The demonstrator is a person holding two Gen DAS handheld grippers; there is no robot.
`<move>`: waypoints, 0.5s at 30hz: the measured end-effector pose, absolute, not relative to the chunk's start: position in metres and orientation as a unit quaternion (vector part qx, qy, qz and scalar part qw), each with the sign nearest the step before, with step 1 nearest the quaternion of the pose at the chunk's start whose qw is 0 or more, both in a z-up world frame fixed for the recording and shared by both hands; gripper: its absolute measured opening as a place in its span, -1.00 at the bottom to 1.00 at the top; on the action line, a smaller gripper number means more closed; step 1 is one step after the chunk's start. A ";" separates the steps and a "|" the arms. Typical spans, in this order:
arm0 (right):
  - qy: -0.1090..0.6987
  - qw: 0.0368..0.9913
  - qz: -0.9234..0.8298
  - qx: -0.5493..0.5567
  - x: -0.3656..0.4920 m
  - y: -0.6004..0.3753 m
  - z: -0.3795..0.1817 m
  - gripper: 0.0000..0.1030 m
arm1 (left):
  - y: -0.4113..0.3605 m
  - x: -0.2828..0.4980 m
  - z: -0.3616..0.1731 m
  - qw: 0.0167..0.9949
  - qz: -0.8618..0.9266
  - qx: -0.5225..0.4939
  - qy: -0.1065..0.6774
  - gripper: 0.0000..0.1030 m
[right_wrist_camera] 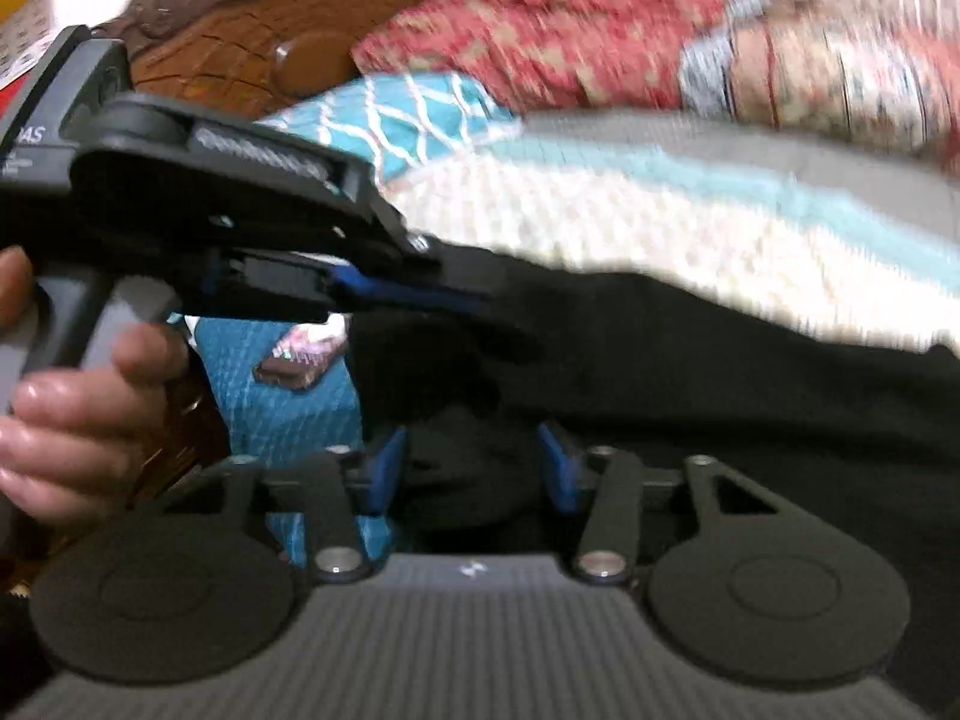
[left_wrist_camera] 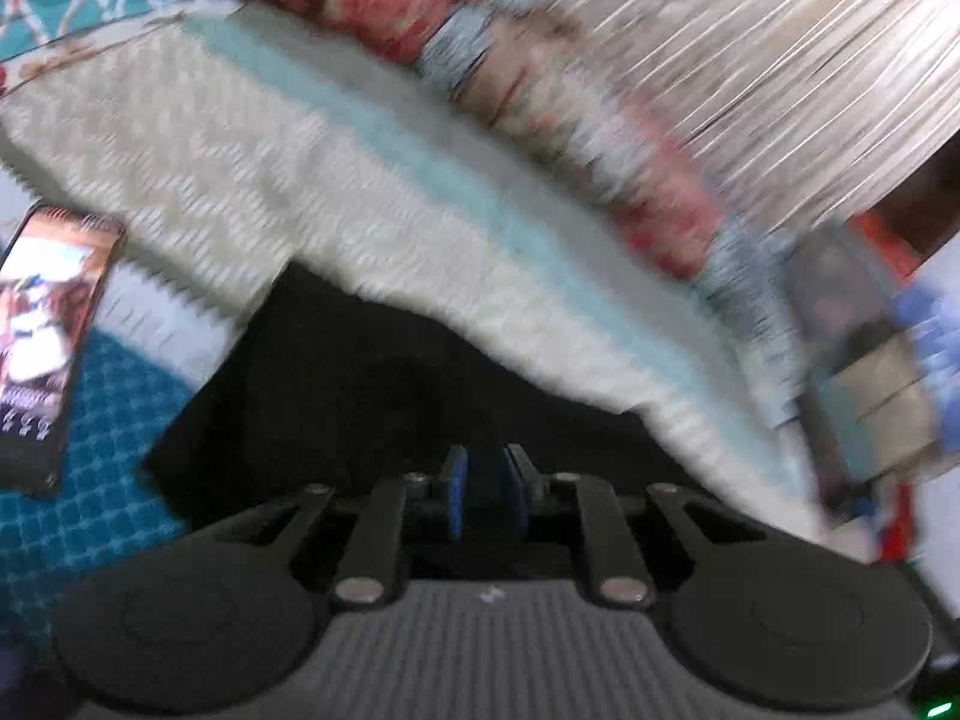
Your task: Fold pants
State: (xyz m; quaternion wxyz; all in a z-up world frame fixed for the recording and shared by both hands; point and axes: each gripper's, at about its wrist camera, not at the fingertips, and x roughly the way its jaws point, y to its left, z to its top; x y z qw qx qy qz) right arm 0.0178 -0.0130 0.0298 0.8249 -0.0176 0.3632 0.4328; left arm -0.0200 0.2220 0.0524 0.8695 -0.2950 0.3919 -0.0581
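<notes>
The black pants (left_wrist_camera: 372, 384) lie on the bed and fill the lower middle of both blurred views (right_wrist_camera: 690, 372). My left gripper (left_wrist_camera: 483, 483) has its blue pads close together with dark cloth between them, shut on the pants' edge. It also shows from the side in the right wrist view (right_wrist_camera: 456, 294), pinching the pants' edge, held by a hand. My right gripper (right_wrist_camera: 471, 468) has its blue pads wide apart, with bunched black cloth lying between them.
A phone (left_wrist_camera: 42, 336) lies on the teal patterned bedspread (left_wrist_camera: 108, 420) to the left. A cream and light-blue knitted blanket (left_wrist_camera: 336, 192) lies behind the pants. Red floral pillows (right_wrist_camera: 570, 24) and a carved wooden headboard (right_wrist_camera: 252, 30) stand beyond.
</notes>
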 end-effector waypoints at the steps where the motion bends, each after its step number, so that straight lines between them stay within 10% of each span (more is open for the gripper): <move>1: 0.380 0.820 0.429 -0.007 0.022 -0.013 0.023 -0.11 | 0.220 -0.017 0.045 0.869 -0.029 -0.273 0.411 -0.76; 8: 0.421 0.792 0.438 0.063 0.040 -0.023 0.013 -0.08 | 0.217 -0.020 0.037 0.875 0.028 -0.221 0.429 -0.89; 15: 0.342 0.874 0.328 0.106 0.035 -0.142 0.038 0.00 | 0.178 -0.031 0.079 0.907 -0.016 -0.204 0.369 -0.59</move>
